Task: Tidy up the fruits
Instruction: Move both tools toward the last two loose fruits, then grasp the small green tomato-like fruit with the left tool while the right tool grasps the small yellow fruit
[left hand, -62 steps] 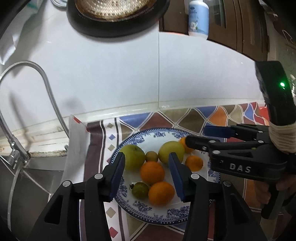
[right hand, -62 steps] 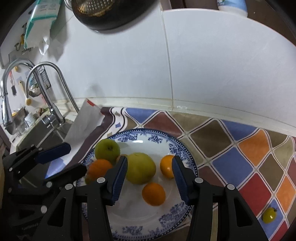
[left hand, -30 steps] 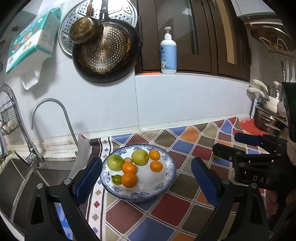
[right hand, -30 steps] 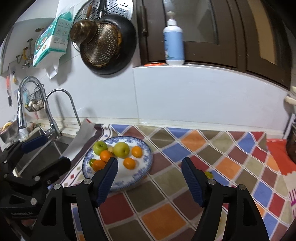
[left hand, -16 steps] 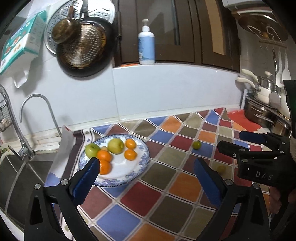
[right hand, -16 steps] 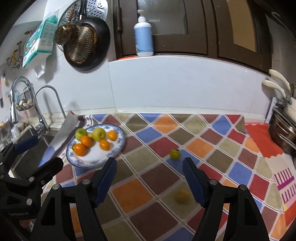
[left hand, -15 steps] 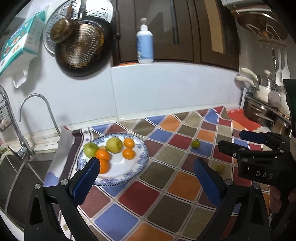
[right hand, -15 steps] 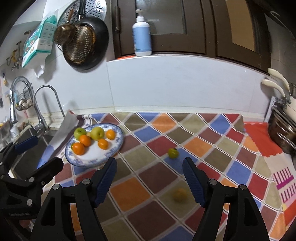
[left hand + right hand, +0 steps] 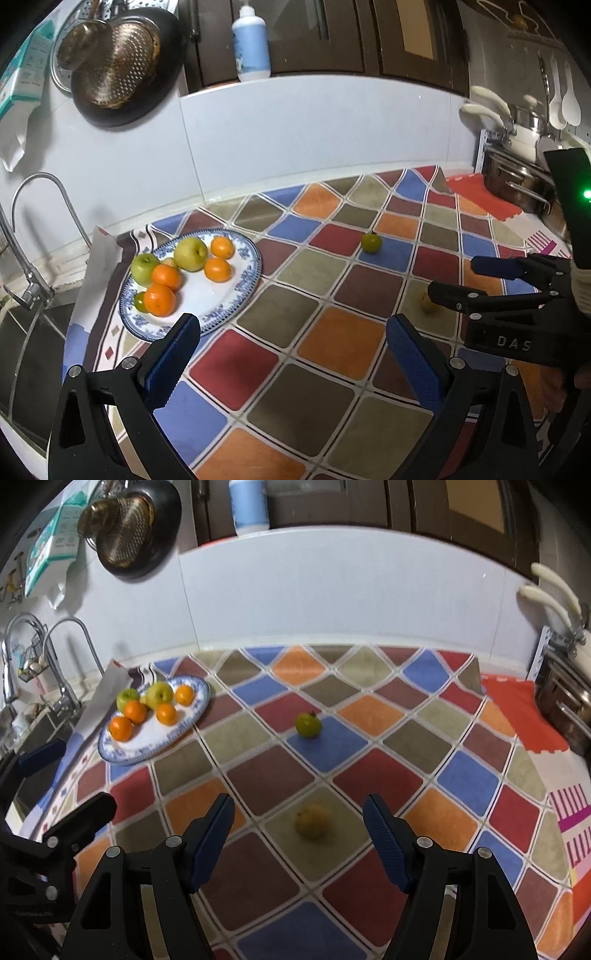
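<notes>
A blue-and-white plate (image 9: 243, 291) (image 9: 192, 716) holds two green apples, several oranges and small fruits. A small green fruit (image 9: 371, 242) (image 9: 307, 724) lies loose on the patchwork cloth. A yellowish fruit (image 9: 312, 822) (image 9: 426, 303) lies nearer, just ahead of my right gripper (image 9: 298, 840), which is open and empty. My left gripper (image 9: 291, 354) is open and empty, above the cloth to the right of the plate. The right gripper also shows in the left wrist view (image 9: 454, 282).
A sink with a tap (image 9: 40, 236) is at the left beyond the cloth's edge. Steel pots (image 9: 517, 181) stand at the right on a red mat. A pan and strainer (image 9: 122, 66) hang on the wall. A soap bottle (image 9: 251, 40) stands on the ledge.
Both grippers have pulled back from the plate and swung right, jaws opened wide. The two loose fruits have come into view, and the right gripper has closed in on the yellowish one.
</notes>
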Demonstrator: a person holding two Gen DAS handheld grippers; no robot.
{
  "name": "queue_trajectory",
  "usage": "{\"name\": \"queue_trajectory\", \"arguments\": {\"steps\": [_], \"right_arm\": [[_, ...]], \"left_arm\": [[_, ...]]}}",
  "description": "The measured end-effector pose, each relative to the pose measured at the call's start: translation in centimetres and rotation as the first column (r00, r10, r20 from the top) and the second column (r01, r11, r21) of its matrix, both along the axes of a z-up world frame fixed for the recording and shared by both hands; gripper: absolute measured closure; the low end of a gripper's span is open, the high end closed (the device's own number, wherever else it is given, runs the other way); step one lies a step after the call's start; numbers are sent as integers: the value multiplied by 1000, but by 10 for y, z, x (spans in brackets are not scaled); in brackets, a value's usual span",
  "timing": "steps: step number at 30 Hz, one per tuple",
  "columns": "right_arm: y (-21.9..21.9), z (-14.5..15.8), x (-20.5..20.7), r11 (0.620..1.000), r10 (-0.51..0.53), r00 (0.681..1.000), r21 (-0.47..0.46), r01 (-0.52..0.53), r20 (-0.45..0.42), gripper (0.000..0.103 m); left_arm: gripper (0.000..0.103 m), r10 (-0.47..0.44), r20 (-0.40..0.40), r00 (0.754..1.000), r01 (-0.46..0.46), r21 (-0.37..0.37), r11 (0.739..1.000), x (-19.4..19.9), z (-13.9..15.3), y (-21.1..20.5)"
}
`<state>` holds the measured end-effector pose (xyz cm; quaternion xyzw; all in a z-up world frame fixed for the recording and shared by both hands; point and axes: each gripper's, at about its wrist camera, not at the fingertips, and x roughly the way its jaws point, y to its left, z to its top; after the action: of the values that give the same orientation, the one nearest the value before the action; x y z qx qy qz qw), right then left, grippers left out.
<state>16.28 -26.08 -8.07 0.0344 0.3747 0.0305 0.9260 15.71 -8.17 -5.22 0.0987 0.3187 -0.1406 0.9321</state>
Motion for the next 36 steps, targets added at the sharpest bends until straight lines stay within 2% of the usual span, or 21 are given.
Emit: {"name": "queue_trajectory", "arguments": {"steps": [6, 14, 20, 25, 36], "right_arm": [[-8, -21, 12, 999, 29, 998, 34, -27, -60, 46], [-11, -37, 26, 997, 59, 993, 47, -54, -104, 58], [-12, -46, 31, 997, 70, 990, 45, -65, -124, 62], [-13, -50, 31, 996, 83, 988, 46, -78, -132, 73], [-25, -32, 32, 997, 52, 995, 56, -48, -83, 73]], "left_arm": [[0, 0, -41, 999, 0, 12, 1000, 10, -13, -13], [1, 9, -113, 994, -11, -17, 1000, 28, -30, -21], [1, 15, -123, 992, -16, -8, 1000, 35, -35, -26], [1, 9, -123, 992, -9, -3, 1000, 38, -36, -30], [3, -71, -86, 994, 70, -18, 997, 55, -30, -49]]}}
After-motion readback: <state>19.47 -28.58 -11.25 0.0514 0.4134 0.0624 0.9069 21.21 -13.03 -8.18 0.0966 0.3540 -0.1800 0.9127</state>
